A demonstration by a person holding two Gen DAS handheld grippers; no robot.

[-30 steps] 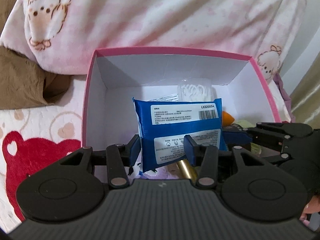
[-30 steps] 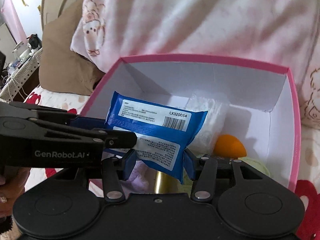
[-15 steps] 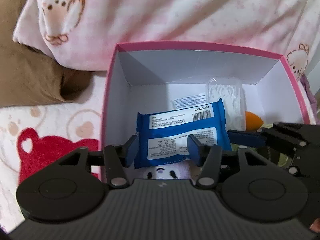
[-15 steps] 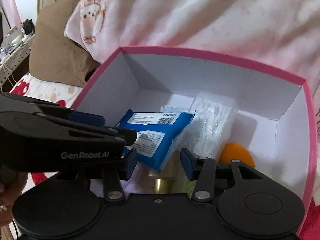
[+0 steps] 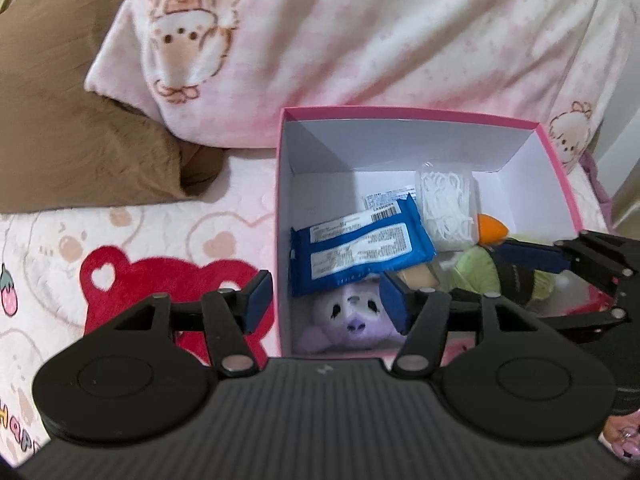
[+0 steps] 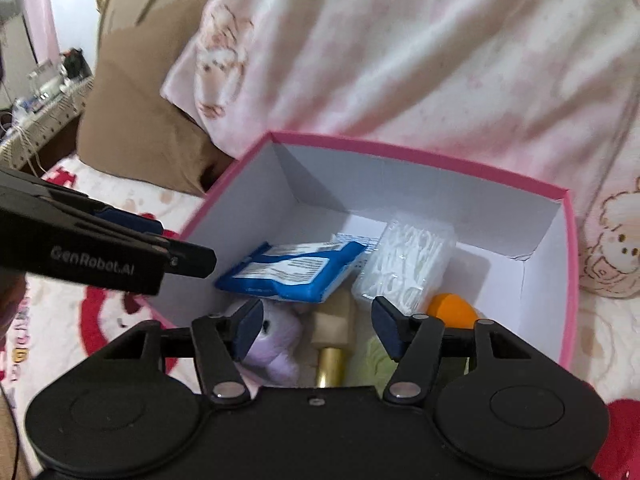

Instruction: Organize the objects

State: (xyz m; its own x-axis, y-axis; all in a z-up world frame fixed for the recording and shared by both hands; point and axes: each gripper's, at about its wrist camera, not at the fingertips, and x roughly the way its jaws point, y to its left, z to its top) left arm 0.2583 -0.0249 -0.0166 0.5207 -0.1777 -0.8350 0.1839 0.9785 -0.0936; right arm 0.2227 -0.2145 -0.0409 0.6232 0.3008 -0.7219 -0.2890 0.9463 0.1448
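Note:
A pink box (image 5: 404, 111) (image 6: 440, 164) with white inner walls stands on the bed. A blue wipes packet (image 5: 360, 242) (image 6: 296, 270) lies inside on top of a purple plush toy (image 5: 352, 316) (image 6: 276, 340). Beside it are a clear pack of white floss picks (image 5: 448, 204) (image 6: 408, 264), an orange sponge (image 5: 492, 230) (image 6: 452, 308), a gold-capped bottle (image 6: 332, 344) and something pale green (image 5: 476, 268). My left gripper (image 5: 324, 300) is open and empty at the box's near left edge. My right gripper (image 6: 316, 326) is open and empty above the box's near side.
A pink patterned quilt (image 5: 360, 32) is piled behind the box. A brown pillow (image 5: 80, 128) lies at the left. The bed sheet (image 5: 120, 248) has red bear prints. A cluttered shelf (image 6: 44, 92) shows at the far left in the right wrist view.
Both grippers let go of the blue packet, which dropped flat into the box. Both grippers then pulled back and up from the box with their jaws open.

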